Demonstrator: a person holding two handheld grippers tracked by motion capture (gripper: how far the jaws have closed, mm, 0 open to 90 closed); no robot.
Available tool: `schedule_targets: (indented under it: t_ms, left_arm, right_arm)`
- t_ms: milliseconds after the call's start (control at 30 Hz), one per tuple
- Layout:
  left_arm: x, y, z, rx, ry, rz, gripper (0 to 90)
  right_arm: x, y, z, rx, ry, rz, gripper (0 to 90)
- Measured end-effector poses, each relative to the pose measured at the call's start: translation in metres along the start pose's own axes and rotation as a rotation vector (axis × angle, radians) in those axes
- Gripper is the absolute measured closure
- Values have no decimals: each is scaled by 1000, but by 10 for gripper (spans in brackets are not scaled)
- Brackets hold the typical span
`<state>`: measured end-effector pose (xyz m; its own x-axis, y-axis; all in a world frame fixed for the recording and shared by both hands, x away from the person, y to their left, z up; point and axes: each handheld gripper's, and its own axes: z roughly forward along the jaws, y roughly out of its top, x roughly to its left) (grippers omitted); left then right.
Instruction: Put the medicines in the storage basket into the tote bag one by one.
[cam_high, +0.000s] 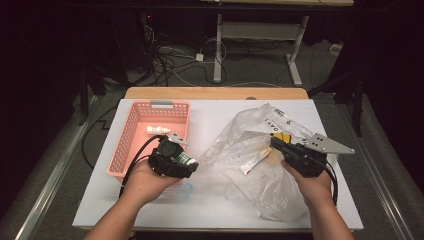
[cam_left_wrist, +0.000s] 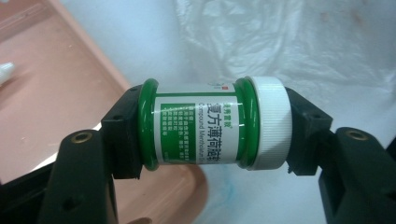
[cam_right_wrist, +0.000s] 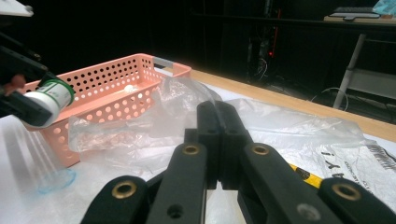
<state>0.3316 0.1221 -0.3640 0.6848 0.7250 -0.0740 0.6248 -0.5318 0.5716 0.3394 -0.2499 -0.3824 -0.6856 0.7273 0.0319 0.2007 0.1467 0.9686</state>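
Green glass and a white ribbed cap sit clamped end to end in the left gripper (cam_left_wrist: 212, 130): one jaw presses the base of the small jar (cam_left_wrist: 212, 126), the other its cap, so the jar lies sideways across the jaws, its label facing the camera. In the high view the left gripper (cam_high: 181, 159) holds the jar (cam_high: 186, 159) in the air just beside the near right corner of the pink basket (cam_high: 131, 131), over the basket's rim and the white worktop (cam_high: 215, 112). Inside the basket, toward its far end, lies a small white bottle (cam_high: 157, 130). Right of the basket a crumpled clear plastic bag (cam_high: 250, 150) spreads over the worktop, with a flat red-and-white tube (cam_high: 255, 160) showing through it. The right gripper (cam_high: 276, 143) rests on that bag, well apart from the basket, its jaws clenched together on a fold of the plastic; in its own view the right gripper (cam_right_wrist: 217, 140) shows no gap between the jaws. A yellow-and-black object (cam_right_wrist: 306, 174) lies under the film beside it.
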Motion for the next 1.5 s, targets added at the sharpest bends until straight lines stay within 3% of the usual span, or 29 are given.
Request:
schedule_targets:
  t_ms: [333,833,1233,1500]
  left_arm:
    - [-38,4,2,-31,-71,84,344]
    - [-80,25,36,-46,-141,177,344]
    - [-90,30,72,-32,-149,199,344]
    - [-85,29,96,-51,-162,165,345]
  right_arm:
    - [1,0,1,2,1,-4,900]
    - [0,0,-1,-1,0,-7,900]
    - [1,0,-1,-1,2,-5,900]
    - [1,0,-1,-2,2,-4,900]
